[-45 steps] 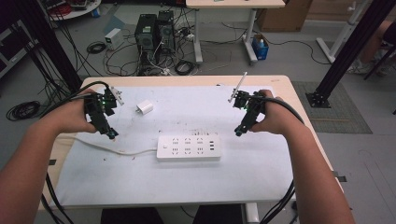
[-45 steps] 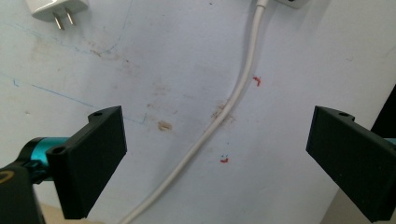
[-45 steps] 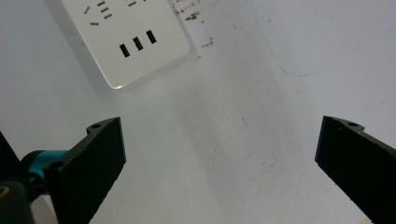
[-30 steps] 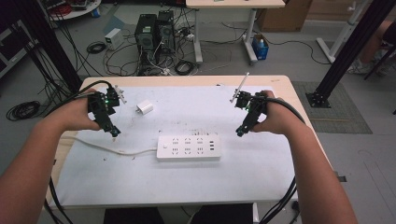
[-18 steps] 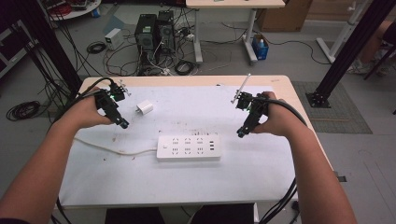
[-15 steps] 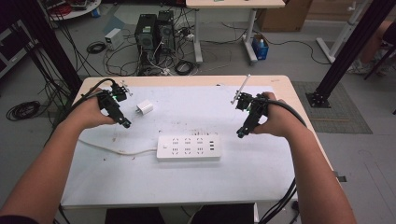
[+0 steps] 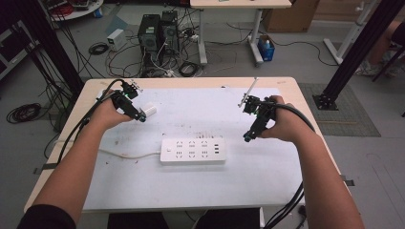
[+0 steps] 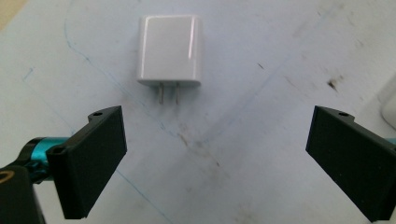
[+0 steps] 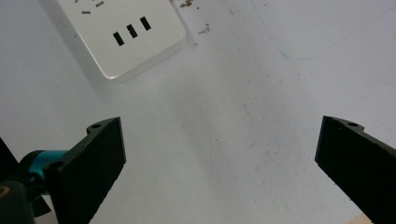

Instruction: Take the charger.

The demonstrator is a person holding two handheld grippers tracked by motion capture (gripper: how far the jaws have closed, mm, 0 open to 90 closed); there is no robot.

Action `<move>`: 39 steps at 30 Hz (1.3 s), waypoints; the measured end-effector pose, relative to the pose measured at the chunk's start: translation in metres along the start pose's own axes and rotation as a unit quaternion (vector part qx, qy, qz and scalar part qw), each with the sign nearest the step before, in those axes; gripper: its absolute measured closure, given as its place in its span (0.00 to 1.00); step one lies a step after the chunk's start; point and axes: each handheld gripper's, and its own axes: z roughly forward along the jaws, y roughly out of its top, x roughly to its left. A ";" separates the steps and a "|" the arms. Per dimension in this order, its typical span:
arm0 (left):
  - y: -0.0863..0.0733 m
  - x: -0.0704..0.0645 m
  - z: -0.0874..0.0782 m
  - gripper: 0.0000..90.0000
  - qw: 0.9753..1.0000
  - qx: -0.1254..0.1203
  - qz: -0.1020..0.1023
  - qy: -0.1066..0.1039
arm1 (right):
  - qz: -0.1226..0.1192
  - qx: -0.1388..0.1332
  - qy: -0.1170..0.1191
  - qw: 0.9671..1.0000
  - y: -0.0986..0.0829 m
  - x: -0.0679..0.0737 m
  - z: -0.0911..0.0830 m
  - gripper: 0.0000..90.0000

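The white charger (image 8: 170,49) lies flat on the table (image 7: 191,191), and in the left gripper view it sits at about 12 o'clock from the gap between the jaws. Its long axis runs straight along that view's line of sight, with its two metal prongs (image 8: 168,93) pointing back toward the gripper, at 6 o'clock in that view. In the high view the charger (image 7: 150,110) lies at about 11 o'clock from the power strip (image 7: 192,151), near the table's left part.

The left gripper (image 7: 138,114) has its jaws spread wide apart and grips nothing; the charger is just beyond the tips, not touching them. The right gripper (image 7: 248,137) hovers at about 3 o'clock from the power strip, jaws also spread wide and empty, with the strip's end (image 9: 126,32) ahead of it at 11 o'clock.

The charger is a smooth, glossy plastic block with rounded corners. The power strip is a flat white rectangle with rows of sockets and three small slots at one end. The table top is pale, matte, scuffed and marked with faint blue lines. The jaws are flat black plates.
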 end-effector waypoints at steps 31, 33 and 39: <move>0.005 0.026 0.057 0.20 0.998 -0.047 -0.043 -0.012 | 0.001 -0.001 -0.021 1.000 0.003 0.001 -0.001 0.01; 0.004 0.027 0.058 0.22 0.998 -0.046 -0.040 -0.012 | 0.004 0.000 -0.021 1.000 0.002 0.000 -0.002 0.01; 0.005 0.025 0.061 0.30 0.998 -0.047 -0.032 -0.015 | 0.001 -0.001 -0.024 1.000 0.003 -0.001 -0.001 0.01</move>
